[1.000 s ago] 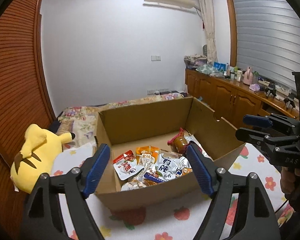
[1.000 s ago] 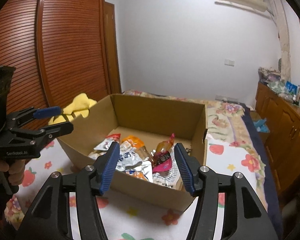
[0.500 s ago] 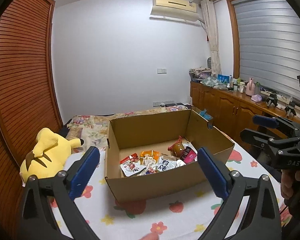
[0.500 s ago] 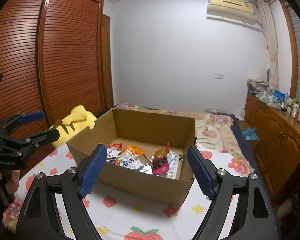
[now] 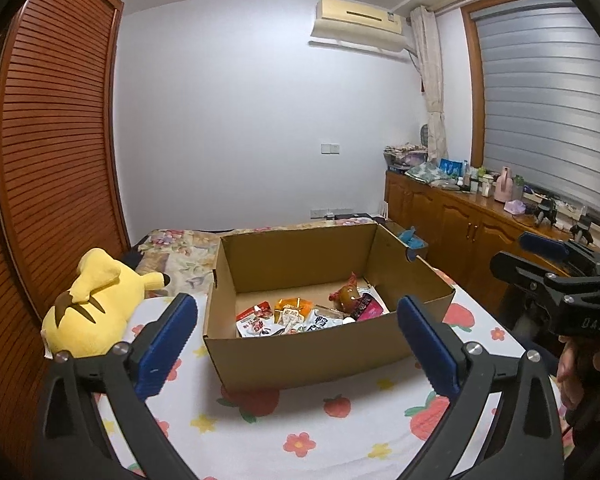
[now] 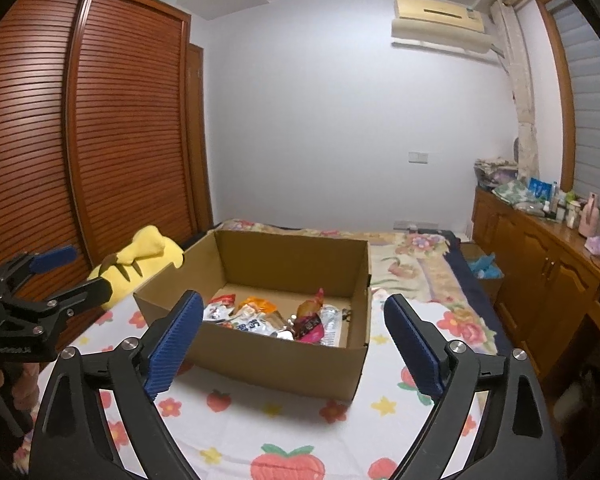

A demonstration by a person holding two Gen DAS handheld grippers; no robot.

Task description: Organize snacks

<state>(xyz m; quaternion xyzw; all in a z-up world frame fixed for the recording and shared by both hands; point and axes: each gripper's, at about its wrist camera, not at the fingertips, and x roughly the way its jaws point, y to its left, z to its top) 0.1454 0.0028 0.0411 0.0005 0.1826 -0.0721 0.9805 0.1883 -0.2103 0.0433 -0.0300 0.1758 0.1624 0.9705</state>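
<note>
The snacks (image 5: 308, 314) lie in the cardboard box (image 5: 300, 352) on the bed (image 5: 300, 432), ahead of your left tool (image 5: 296, 340) and right tool (image 6: 294, 344); both gape wide, seemingly touching nothing.

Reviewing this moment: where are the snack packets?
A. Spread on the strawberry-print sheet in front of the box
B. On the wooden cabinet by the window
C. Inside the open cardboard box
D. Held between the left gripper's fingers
C. The snack packets lie on the floor of the open cardboard box, while the left gripper and right gripper are both open and hold nothing.
</note>
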